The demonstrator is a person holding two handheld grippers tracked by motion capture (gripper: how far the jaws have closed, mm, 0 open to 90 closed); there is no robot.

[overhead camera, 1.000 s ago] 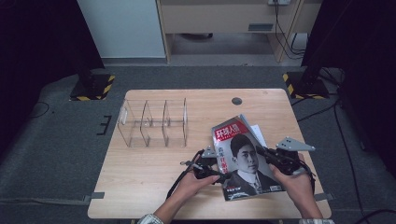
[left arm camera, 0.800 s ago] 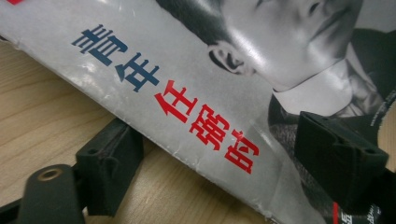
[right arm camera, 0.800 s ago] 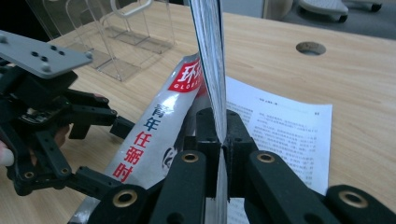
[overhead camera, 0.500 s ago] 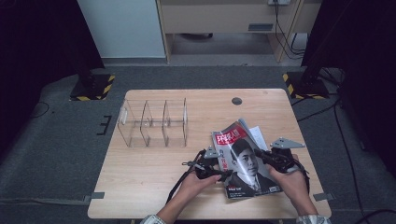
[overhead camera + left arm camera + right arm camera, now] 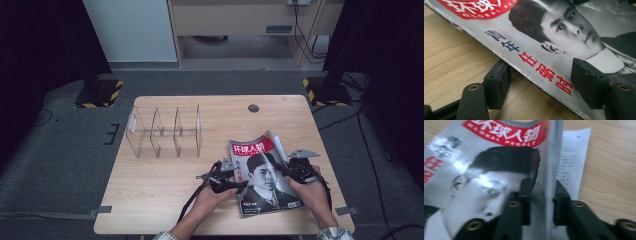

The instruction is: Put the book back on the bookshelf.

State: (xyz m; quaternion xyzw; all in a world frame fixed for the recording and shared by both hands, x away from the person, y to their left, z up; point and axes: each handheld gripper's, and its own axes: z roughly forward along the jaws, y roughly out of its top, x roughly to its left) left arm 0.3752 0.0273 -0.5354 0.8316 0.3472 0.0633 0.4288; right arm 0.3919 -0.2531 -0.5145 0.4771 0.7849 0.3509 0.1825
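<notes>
A magazine [image 5: 262, 175] with a red title band and a portrait cover lies on the right half of the wooden table [image 5: 150, 190]. My left gripper [image 5: 239, 184] is at its left edge. In the left gripper view the jaws [image 5: 542, 82] have just been closing but stand wide, one beside the spine on the wood, one over the cover [image 5: 574, 37], neither pressing. My right gripper [image 5: 286, 170] is at the right edge. Its jaws [image 5: 542, 195] have just been opening, and the page edge of the magazine [image 5: 486, 170] runs between them. A white printed sheet [image 5: 574, 157] sticks out underneath.
A clear acrylic rack [image 5: 165, 132] with three compartments stands at the back left of the table. A small round hole [image 5: 253, 108] is near the far edge. Bare wood spreads left of my left hand. Dark floor surrounds the table.
The magazine has come down from a raised tilt and toward the near edge, and now lies on the table. My right hand sank with it. The left hand stayed put.
</notes>
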